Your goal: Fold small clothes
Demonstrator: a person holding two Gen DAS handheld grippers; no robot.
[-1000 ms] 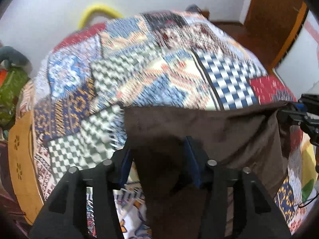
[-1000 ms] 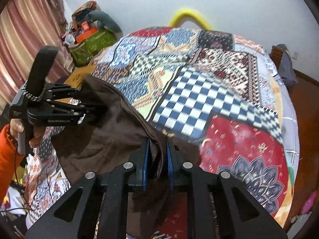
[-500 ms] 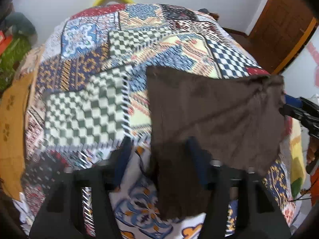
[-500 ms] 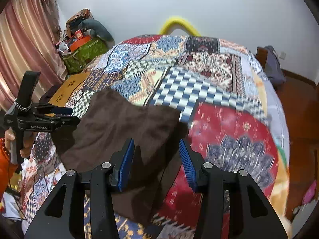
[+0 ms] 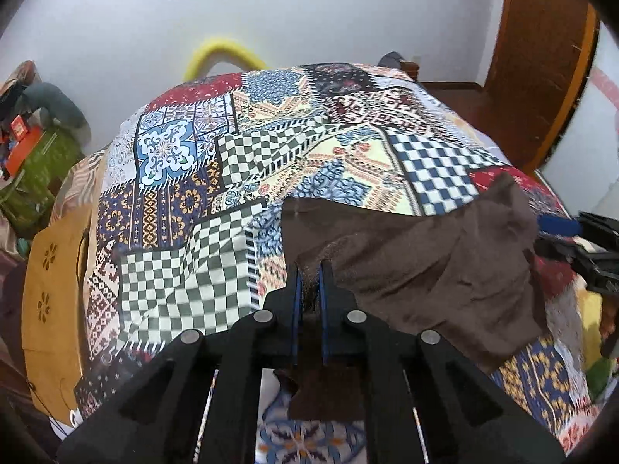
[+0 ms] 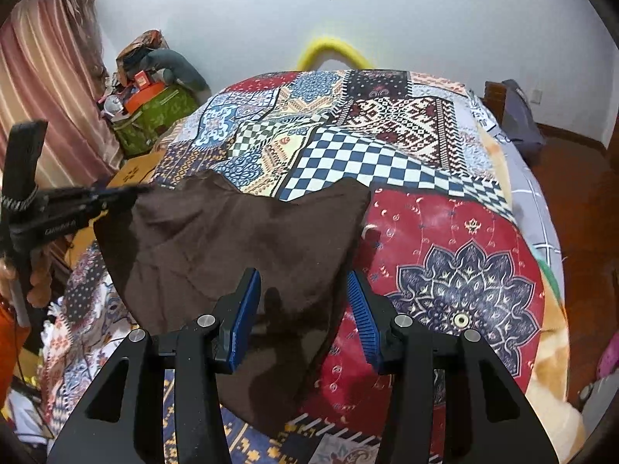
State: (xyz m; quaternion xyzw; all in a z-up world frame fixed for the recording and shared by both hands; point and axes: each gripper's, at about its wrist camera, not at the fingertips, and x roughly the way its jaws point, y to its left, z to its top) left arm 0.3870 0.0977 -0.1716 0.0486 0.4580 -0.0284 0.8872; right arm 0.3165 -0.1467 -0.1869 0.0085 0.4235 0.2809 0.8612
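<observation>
A small dark brown garment (image 5: 425, 263) lies spread on the patchwork bed cover (image 5: 185, 154), its left part raised a little. My left gripper (image 5: 309, 282) is shut on the garment's near left edge, with brown fabric pinched between the blue pads. In the right wrist view the same garment (image 6: 232, 232) spreads across the cover (image 6: 387, 162), and the left gripper (image 6: 131, 191) holds its left corner. My right gripper (image 6: 303, 301) stands open above the garment's near right part; its pads do not press the fabric. At the left wrist view's right edge shows the right gripper (image 5: 580, 239).
A yellow padded arc (image 6: 332, 50) rises behind the bed's far end. A green box with orange items (image 6: 154, 112) and a pink curtain (image 6: 50, 89) stand at the left. A mustard cloth (image 5: 54, 290) hangs over the bed's left side. A wooden door (image 5: 541, 69) is at the right.
My left jaws have closed on the garment's near left edge and lifted it slightly. My right jaws have opened and let go, and the garment has settled onto the bed.
</observation>
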